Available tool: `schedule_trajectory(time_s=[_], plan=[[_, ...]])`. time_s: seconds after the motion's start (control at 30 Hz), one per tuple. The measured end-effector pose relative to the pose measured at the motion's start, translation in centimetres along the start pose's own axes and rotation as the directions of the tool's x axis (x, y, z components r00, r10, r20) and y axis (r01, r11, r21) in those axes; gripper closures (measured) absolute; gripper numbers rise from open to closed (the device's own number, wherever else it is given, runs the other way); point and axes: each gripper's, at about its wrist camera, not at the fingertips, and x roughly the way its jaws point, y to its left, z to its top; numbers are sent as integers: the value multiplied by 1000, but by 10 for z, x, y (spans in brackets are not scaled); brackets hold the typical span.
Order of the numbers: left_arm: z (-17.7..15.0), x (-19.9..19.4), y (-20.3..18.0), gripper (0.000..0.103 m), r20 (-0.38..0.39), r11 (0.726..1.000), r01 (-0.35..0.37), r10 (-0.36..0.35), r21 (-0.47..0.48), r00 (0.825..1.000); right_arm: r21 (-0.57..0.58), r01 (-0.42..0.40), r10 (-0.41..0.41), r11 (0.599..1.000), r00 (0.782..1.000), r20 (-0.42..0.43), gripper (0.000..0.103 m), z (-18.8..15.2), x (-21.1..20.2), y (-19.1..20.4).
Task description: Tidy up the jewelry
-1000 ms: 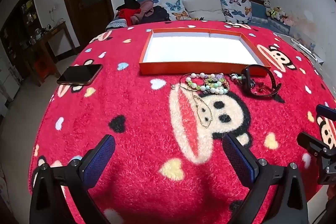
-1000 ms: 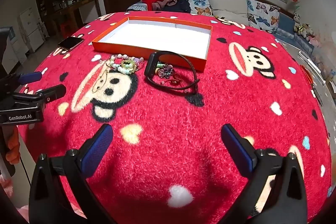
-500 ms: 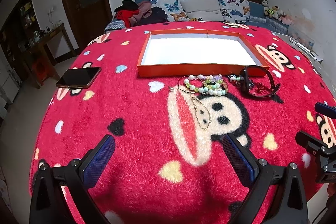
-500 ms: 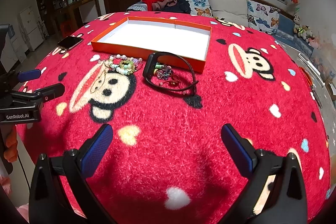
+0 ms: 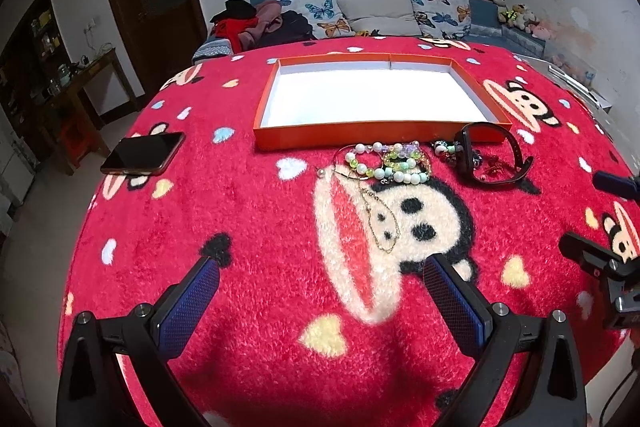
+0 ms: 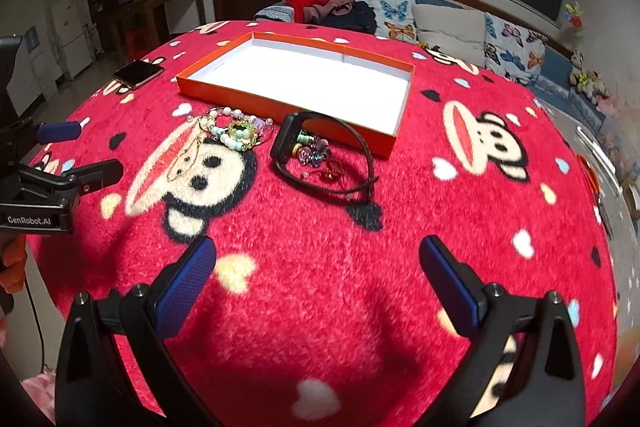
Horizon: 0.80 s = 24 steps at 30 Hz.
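Observation:
An empty orange tray (image 5: 280, 141) (image 6: 224, 95) with a white floor lies on the red cartoon-monkey blanket. In front of it sit beaded bracelets (image 5: 386, 163) (image 6: 236, 131), a thin gold chain (image 5: 380, 223) (image 6: 184, 159), a black wristband (image 5: 494, 159) (image 6: 320, 155) and small charms (image 6: 314, 153) inside the band's loop. My left gripper (image 5: 320, 295) hovers open above the blanket, short of the chain. My right gripper (image 6: 316, 275) is open too, nearer than the wristband. Both hold nothing. Each gripper shows at the edge of the other's view.
A smartphone (image 5: 144, 157) (image 6: 138, 73) lies on the blanket left of the tray. A sofa with butterfly cushions (image 5: 384, 11) and piled clothes stands behind the table. A wooden side table (image 5: 76, 83) stands at the far left by the door.
Both grippers have drifted slightly over the blanket, the view shifting a little. Their jaws stay open and the jewelry has not moved.

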Motion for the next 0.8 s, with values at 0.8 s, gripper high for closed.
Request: schedule_trajectory(time_s=[0.8], plan=[[15, 28, 21, 0, -17, 996, 89, -89, 3, 996, -254, -112, 87, 961, 990, -108, 10, 66, 82, -2]])
